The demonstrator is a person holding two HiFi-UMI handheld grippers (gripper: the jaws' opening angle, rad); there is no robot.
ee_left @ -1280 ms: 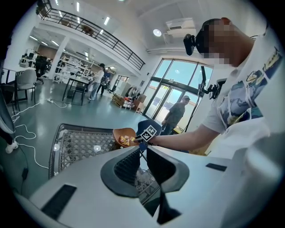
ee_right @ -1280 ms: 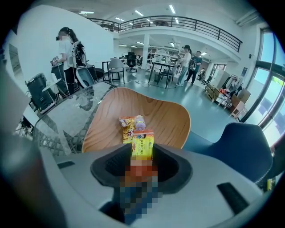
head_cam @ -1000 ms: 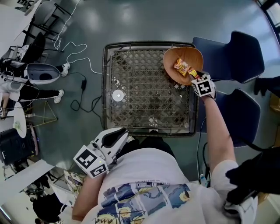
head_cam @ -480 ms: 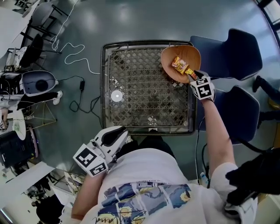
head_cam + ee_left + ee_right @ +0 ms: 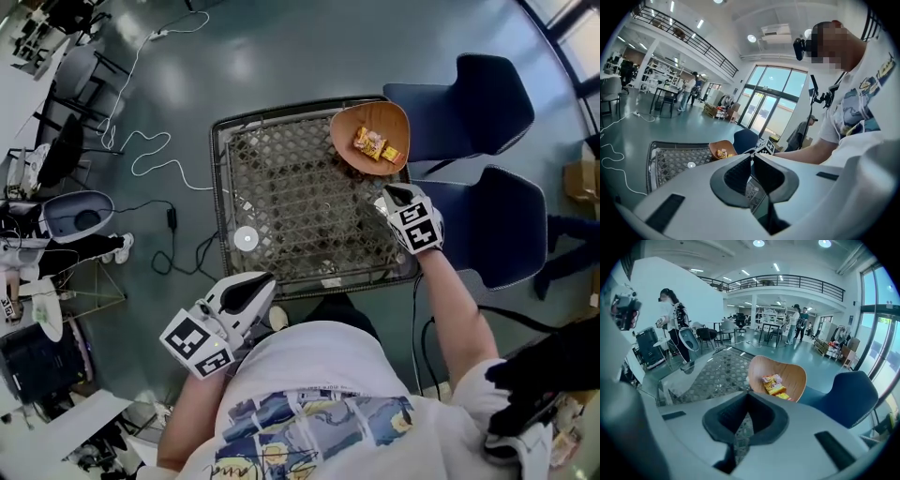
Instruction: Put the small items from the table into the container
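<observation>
Right hand-held gripper (image 5: pixel 384 195) closed, empty, wooden bowl (image 5: pixel 342 127) with snack packets (image 5: pixel 371 143)

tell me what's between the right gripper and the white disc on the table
Nothing. In the head view, only bare lattice tabletop runs from the right gripper to the white disc.

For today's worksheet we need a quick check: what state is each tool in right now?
Left tool: closed, holding nothing.
Right tool: closed, holding nothing.
</observation>
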